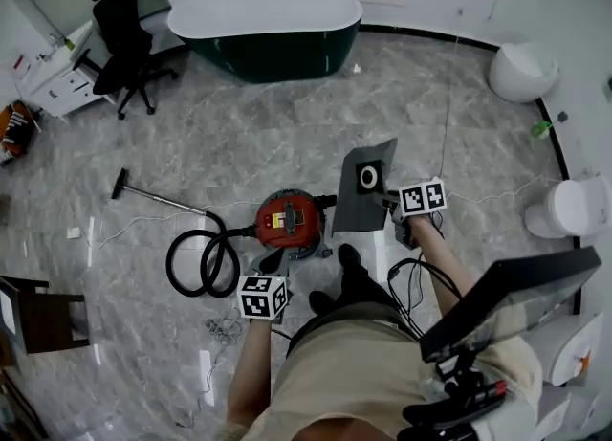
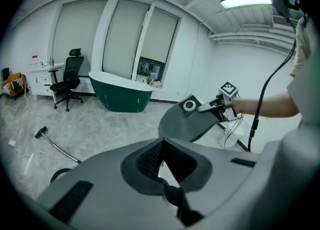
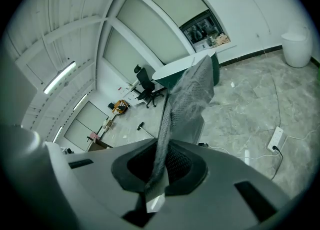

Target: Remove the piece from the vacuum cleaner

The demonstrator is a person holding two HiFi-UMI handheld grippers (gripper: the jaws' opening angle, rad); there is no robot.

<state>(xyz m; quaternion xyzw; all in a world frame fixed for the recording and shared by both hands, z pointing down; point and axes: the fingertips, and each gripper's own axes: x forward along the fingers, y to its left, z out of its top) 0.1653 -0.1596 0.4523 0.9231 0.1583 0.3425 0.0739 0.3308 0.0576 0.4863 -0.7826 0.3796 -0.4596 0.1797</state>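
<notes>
Ok so from my end, the right hand-held gripper (image 3: pixel 165 149) is clamped on the edge of the grey dust bag (image 1: pixel 363 200). In its own view the fabric runs straight up from between the pinched jaws. The bag hangs in the air, out of the red vacuum cleaner (image 1: pixel 287 222), and in the head view it sits just to the right of the machine, with its flat collar and white ring (image 1: pixel 368 178) facing up at me. The left hand-held gripper (image 2: pixel 161 149) has nothing in it, and its jaws are drawn together at the tips (just a thin wedge of light shows between the pads). It's held up off the floor (image 1: pixel 287 133), nearer me than the vacuum. The vacuum itself sits on the marble floor with its black hose (image 1: pixel 206 262) coiled on the left and the wand (image 1: pixel 153 196) lying further out. The green bathtub (image 1: pixel 265 33) and an office chair (image 1: pixel 120 37) are well back.
</notes>
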